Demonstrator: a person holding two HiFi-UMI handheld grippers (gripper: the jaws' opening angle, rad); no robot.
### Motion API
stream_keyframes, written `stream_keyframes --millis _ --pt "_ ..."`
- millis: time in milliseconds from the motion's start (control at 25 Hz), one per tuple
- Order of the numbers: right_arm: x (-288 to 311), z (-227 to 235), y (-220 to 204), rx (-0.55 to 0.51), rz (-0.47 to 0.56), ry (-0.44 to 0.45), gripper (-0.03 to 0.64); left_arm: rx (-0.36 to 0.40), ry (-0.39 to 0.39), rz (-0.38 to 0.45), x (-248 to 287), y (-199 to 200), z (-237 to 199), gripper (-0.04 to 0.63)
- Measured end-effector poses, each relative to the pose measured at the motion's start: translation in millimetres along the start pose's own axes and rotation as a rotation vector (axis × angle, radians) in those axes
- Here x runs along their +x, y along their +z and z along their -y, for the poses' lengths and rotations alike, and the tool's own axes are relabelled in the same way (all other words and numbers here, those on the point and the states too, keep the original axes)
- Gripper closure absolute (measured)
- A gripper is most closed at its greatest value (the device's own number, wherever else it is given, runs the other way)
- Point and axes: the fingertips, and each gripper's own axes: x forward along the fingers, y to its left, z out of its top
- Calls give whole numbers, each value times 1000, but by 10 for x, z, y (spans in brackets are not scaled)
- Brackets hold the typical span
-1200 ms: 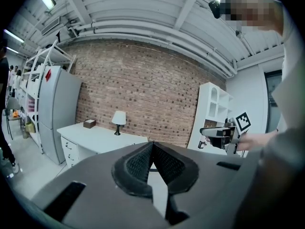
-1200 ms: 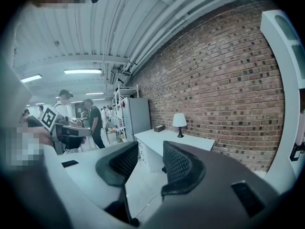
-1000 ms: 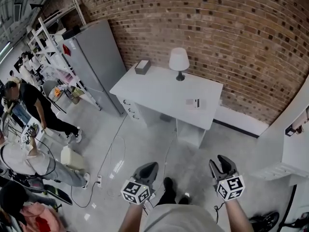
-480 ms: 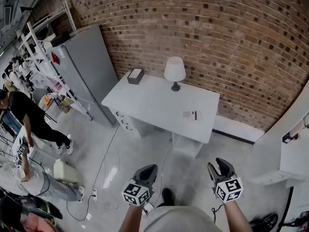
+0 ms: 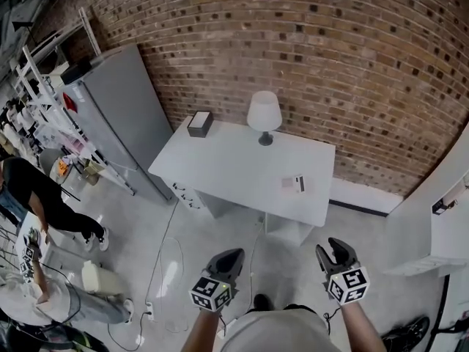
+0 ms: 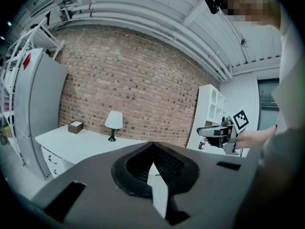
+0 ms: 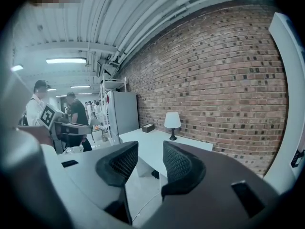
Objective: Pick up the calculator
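The calculator (image 5: 294,184) is a small flat pale thing near the right front of the white desk (image 5: 227,163) against the brick wall. Both grippers hang in the air well short of the desk, over the floor. My left gripper (image 5: 230,257) has its jaws together, with nothing in them. My right gripper (image 5: 337,249) stands open and empty. In the left gripper view the shut jaws (image 6: 152,149) point toward the desk (image 6: 81,144). The right gripper view shows its open jaws (image 7: 150,159) aimed at the desk (image 7: 157,140). The calculator cannot be made out in either gripper view.
A white lamp (image 5: 264,114) and a dark tissue box (image 5: 198,123) stand at the desk's back. A grey fridge (image 5: 121,116) stands left of the desk, with metal racks (image 5: 44,79) and people (image 5: 37,196) farther left. Cables (image 5: 172,248) lie on the floor. White shelving (image 5: 447,226) is at right.
The desk has grown a little larger and come nearer in the head view as the person walks toward it. Both grippers keep their places and jaw states.
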Motion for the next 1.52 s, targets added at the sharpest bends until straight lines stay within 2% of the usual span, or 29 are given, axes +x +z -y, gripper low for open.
stream_keyframes --millis 280,640,1240,1520 --pt "297 30 45 7 -13 -12 440 -6 -16 -13 205 60 -284 583" --pt "676 336 -11 31 -40 0 440 -19 -4 -33 576 56 -445 583" --pt "1779 1303 84 40 -92 112 440 -31 92 -12 1660 275 -780 583" --pt "2253 1657 68 40 -131 176 440 -52 139 -34 2185 306 -922 583"
